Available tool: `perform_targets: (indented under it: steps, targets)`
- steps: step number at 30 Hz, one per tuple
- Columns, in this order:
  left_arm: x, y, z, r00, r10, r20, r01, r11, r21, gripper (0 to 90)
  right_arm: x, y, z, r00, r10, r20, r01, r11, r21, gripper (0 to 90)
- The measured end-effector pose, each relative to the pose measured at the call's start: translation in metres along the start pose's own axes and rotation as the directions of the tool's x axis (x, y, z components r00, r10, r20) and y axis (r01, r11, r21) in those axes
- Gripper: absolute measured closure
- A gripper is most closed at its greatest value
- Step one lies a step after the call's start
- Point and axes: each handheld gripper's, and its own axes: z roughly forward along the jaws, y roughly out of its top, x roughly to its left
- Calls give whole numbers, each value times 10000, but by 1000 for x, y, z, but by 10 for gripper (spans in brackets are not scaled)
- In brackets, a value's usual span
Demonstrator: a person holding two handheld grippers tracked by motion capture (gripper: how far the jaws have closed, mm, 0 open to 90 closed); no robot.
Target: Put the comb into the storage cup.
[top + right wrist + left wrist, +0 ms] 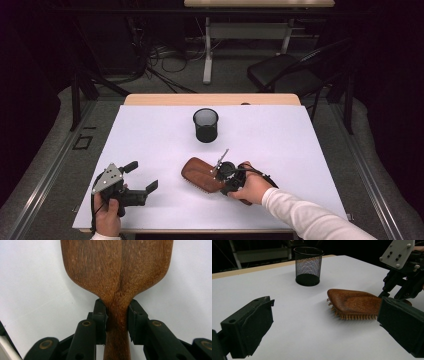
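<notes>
Right tongs [117, 320] clamped on wooden hairbrush [200, 175] handle, bristles down, mid-surface. Left tongs [142, 177] wide, idle at 9 o'clock. Mesh cup [205, 125] at 12 o'clock, open white surface [150, 135] between.

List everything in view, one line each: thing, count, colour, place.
hairbrush: one, brown wood, bristles down on the white table cover, near the front middle, its handle between the right gripper's jaws.
mesh cup: one, black, upright on the table, behind the hairbrush and apart from it.
table: one, white cover with a light wood edge at the back.
chair: one, black, on the floor beyond the table at the right.
left gripper: one, black with a grey plate, front left of the table, jaws open, nothing between them.
right gripper: one, black, jaws closed on the hairbrush's neck.
</notes>
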Motion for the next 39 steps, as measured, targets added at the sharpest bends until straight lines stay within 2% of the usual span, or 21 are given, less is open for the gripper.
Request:
perform_targets:
  steps: [10, 27, 39]
  targets:
    - [0, 0, 0, 10000, -2, 4, 2, 10000, 4, 2, 0, -2, 0, 9999, -152, 17, 152, 9998, -130, 718]
    - [0, 0, 0, 10000, -29, -49, 29, 10000, 22, 2, 0, -4, -2, 9999, -112, -6, 111, 9993, -361, 724]
    - [0, 0, 1, 10000, -46, -17, 46, 10000, 2, 2, 1, -10, -3, 10000, -52, 32, 54, 9959, -899, 725]
